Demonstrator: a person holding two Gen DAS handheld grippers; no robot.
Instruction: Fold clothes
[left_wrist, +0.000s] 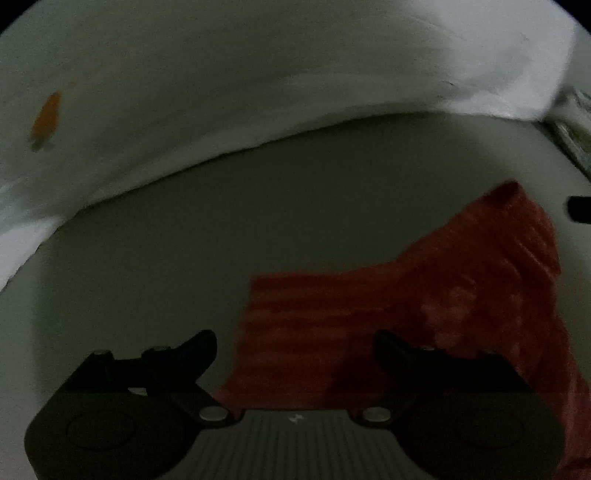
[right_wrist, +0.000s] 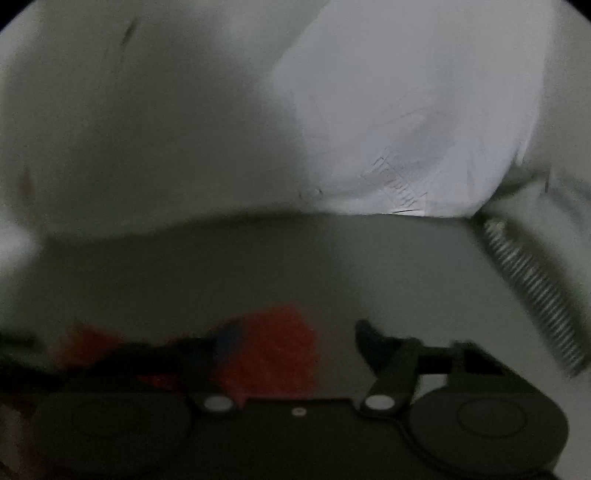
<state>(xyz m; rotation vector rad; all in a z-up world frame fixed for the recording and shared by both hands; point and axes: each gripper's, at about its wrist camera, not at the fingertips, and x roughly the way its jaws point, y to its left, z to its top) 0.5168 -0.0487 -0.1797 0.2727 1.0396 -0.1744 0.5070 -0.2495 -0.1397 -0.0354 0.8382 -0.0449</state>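
Left gripper (left_wrist: 295, 345): jaws apart, hovering over red garment (left_wrist: 424, 295) spread on grey table (left_wrist: 184, 240). Right gripper (right_wrist: 288, 339): jaws apart, garment edge between them; contact unclear, view blurred.

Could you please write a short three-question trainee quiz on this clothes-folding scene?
1. True or false: the left tongs are open over the red garment.
2. What is the coiled metal thing by the wall in the right wrist view? A) spring B) spoon C) hanger
3. Fill in: the garment lies on a pale ____.

Key: 1 true; 2 A; 3 table. The right tongs also look open, though that view is blurred.
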